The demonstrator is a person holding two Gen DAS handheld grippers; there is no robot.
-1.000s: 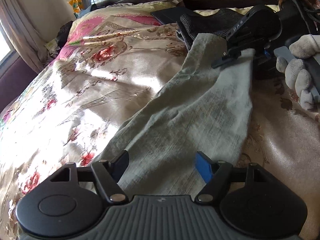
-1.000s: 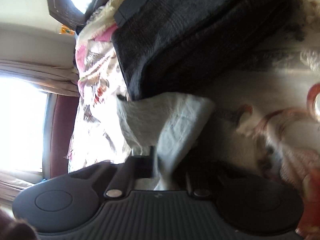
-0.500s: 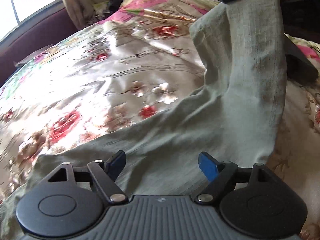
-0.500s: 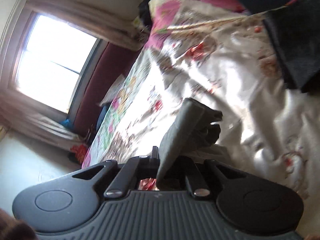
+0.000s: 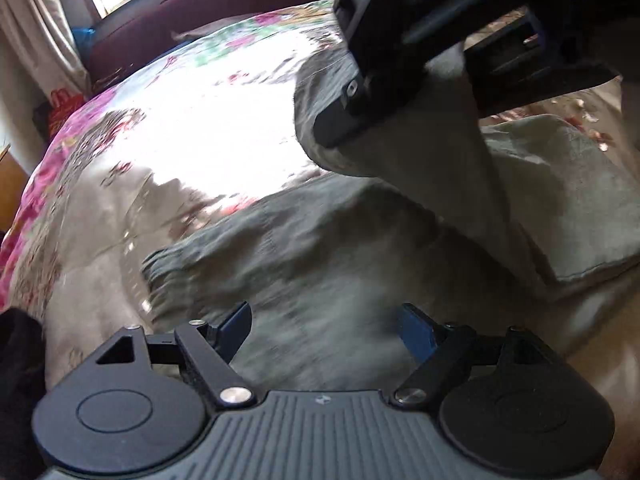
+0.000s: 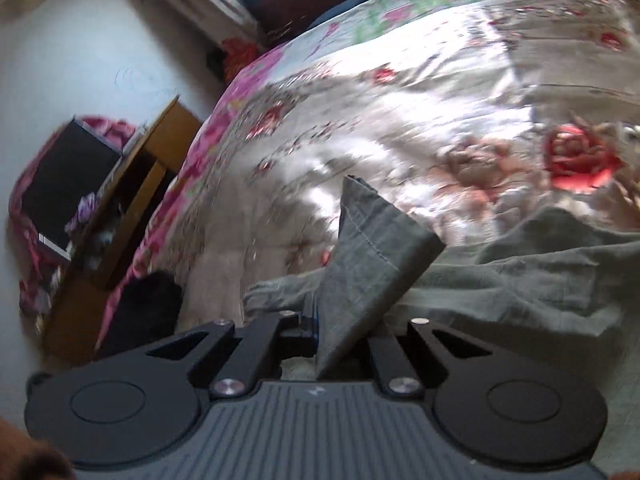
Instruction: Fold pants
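Note:
Grey-green pants (image 5: 320, 248) lie on a floral bedspread (image 5: 180, 132). My left gripper (image 5: 324, 328) is open just above the pants, its blue-padded fingers apart and holding nothing. My right gripper (image 6: 340, 332) is shut on the hem end of a pant leg (image 6: 372, 240), which sticks up between its fingers. In the left wrist view the right gripper (image 5: 384, 80) hangs at the upper right, carrying that leg (image 5: 420, 152) over the pants' elastic waist end (image 5: 168, 268). The rest of the pants (image 6: 520, 280) lies creased on the bed in the right wrist view.
The bed's edge drops off at the left, where a wooden cabinet (image 6: 120, 216) and a dark bundle (image 6: 148, 304) stand. A maroon window seat (image 5: 192, 12) and a curtain (image 5: 36, 32) lie beyond the bed. A black cloth (image 5: 16, 380) is at the left.
My right gripper has carried the pant leg end across the bed, from beside the dark blanket toward the waistband. My left gripper has swung round with it, staying open above the pants.

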